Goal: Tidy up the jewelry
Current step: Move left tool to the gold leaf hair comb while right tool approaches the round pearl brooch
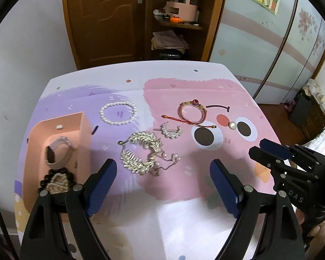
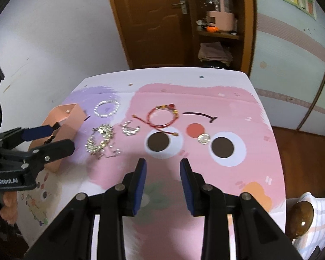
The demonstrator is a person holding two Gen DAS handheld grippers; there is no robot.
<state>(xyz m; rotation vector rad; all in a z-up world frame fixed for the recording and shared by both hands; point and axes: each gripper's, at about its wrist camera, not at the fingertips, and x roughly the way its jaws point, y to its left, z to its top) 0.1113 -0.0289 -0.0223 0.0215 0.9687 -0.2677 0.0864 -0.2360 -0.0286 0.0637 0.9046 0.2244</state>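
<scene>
Loose jewellery lies on the cartoon-print table point(image 1: 184, 216): a pearl bracelet point(image 1: 118, 113) point(image 2: 106, 108), a heap of rhinestone necklace point(image 1: 140, 151) point(image 2: 100, 140), a crescent hair clip point(image 1: 171, 131) point(image 2: 131, 128), a red cord bracelet point(image 1: 192, 111) point(image 2: 162, 117) and a small round pearl piece point(image 1: 232, 125) point(image 2: 203, 139). At the left an orange box point(image 1: 84, 130) point(image 2: 71, 112) holds a pink band point(image 1: 58, 151) and black beads point(image 1: 56, 182). My left gripper point(image 1: 163, 173) point(image 2: 62, 137) hangs wide open, just short of the necklace. My right gripper point(image 2: 163, 162) point(image 1: 256, 147) has a narrow empty gap, over the pink print.
The table's right edge point(image 2: 277, 151) borders a wooden floor, a checked cloth and a brown wooden knob point(image 2: 301, 218). Behind the far edge stand a wooden door point(image 1: 106, 21) and shelves with a pink organiser point(image 1: 182, 8). A wall runs along the left.
</scene>
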